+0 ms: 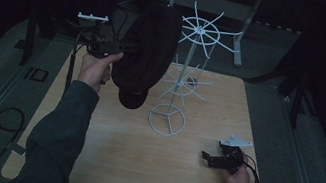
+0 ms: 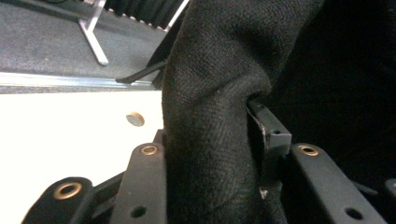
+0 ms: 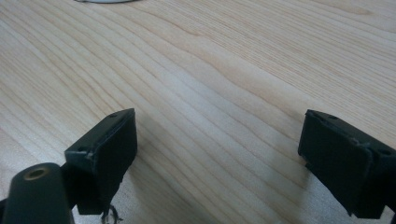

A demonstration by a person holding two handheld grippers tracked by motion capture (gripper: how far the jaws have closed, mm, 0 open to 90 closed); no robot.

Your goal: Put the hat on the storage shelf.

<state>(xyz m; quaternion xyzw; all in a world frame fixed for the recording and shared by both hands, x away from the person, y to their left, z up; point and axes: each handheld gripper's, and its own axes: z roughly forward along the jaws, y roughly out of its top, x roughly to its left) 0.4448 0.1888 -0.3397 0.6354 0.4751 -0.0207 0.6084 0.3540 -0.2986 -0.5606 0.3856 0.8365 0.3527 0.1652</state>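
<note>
The left gripper [image 1: 108, 47] is being held up above the far left part of the wooden table [image 1: 129, 156], and a black cap [image 1: 147, 53] is hanging from it. In the left gripper view the jaws are clamping a thick fold of the cap's black woven cloth [image 2: 210, 140]: the fabric is running straight up between the two jaws, filling the gap from one jaw to the other, and more of it is spilling past the right jaw. The jaws are standing narrow, pressed on the cloth from both sides. From the high view the cap is drooping down from the jaws, its brim at the lowest point, and its body is hanging just beside the white wire stand [image 1: 180, 82], which is rising from a ring base on the table; whether cap and stand are touching I cannot tell. The person's left hand [image 1: 96, 67] is gripping the tool from below.

The right gripper [image 1: 220, 160] is lying low near the right front corner of the table, with the right hand [image 1: 239, 178] behind it. In the right gripper view its two jaws are standing wide apart, with bare wood grain between them and nothing held. The cap is well apart from these jaws.
</note>
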